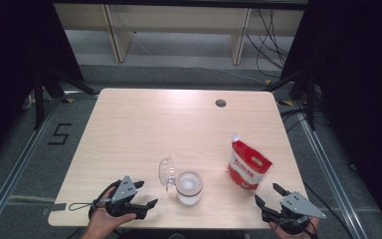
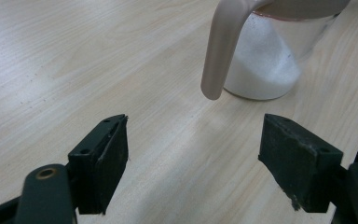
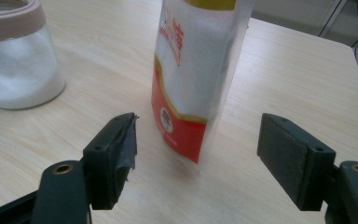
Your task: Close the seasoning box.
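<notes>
Your left gripper (image 1: pixel 142 194) sits at the table's (image 1: pixel 144 129) near edge, about 7 o'clock from the table's centre, jaws spread wide with nothing between them. In the left gripper view the glass jar (image 2: pixel 279 56) stands just beyond the jaws at about 1 o'clock, holding white granules; its beige hinged lid (image 2: pixel 223 51) hangs open on the near side, not touching the pads. From above, the jar (image 1: pixel 189 187) is at 6 o'clock from the centre, just to the right of that gripper, lid (image 1: pixel 167 172) flipped up on its left.

Your right gripper (image 1: pixel 270 194) rests at about 5 o'clock, jaws likewise released and empty. The red-and-white pouch (image 1: pixel 247 164) stands upright near it, at 11 o'clock from its tips. In the right gripper view the pouch (image 3: pixel 191 79) rises ahead between the two pads, apart from both, with the jar (image 3: pixel 18 60) at 10 o'clock.
</notes>
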Demonstrator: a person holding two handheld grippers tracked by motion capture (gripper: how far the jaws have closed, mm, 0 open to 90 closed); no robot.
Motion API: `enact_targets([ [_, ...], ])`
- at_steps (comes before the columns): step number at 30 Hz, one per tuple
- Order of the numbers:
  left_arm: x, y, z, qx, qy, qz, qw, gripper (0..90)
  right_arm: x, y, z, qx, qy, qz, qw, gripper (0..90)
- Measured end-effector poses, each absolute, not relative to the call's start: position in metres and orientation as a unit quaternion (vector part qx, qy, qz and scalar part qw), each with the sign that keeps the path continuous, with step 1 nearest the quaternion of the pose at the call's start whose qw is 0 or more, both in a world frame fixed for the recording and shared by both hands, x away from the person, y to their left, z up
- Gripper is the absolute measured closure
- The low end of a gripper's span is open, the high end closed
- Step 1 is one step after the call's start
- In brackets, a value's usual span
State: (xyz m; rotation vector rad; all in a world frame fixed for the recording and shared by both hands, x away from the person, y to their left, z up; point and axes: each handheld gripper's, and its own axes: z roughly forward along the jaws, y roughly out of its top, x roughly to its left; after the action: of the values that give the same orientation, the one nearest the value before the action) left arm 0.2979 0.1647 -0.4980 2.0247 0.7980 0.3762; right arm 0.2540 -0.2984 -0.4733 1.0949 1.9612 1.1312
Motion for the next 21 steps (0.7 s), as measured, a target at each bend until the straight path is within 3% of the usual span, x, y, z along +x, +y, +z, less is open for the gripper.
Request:
enact_targets([
  [5, 0.297, 0.166, -0.496, 0.822, 0.311, 0.156, 0.452, 24.2, 0.254, -0.299, -0.473, 0.412, 0.743, 0.427, 0.309, 29.2],
  [14, 0.295, 0.166, -0.488, 0.823, 0.303, 0.156, 0.456, 39.0, 0.254, -0.297, -0.473, 0.423, 0.741, 0.428, 0.297, 29.2],
  [19, 0.293, 0.162, -0.481, 0.819, 0.29, 0.159, 0.469, 64.7, 0.254, -0.298, -0.473, 0.419, 0.741, 0.428, 0.303, 29.2],
  [20, 0.292, 0.162, -0.479, 0.818, 0.286, 0.167, 0.471, 64.7, 0.254, -0.297, -0.473, 0.423, 0.74, 0.43, 0.298, 29.2],
  [21, 0.292, 0.161, -0.474, 0.818, 0.273, 0.179, 0.473, 74.2, 0.254, -0.297, -0.473, 0.422, 0.741, 0.429, 0.298, 29.2],
])
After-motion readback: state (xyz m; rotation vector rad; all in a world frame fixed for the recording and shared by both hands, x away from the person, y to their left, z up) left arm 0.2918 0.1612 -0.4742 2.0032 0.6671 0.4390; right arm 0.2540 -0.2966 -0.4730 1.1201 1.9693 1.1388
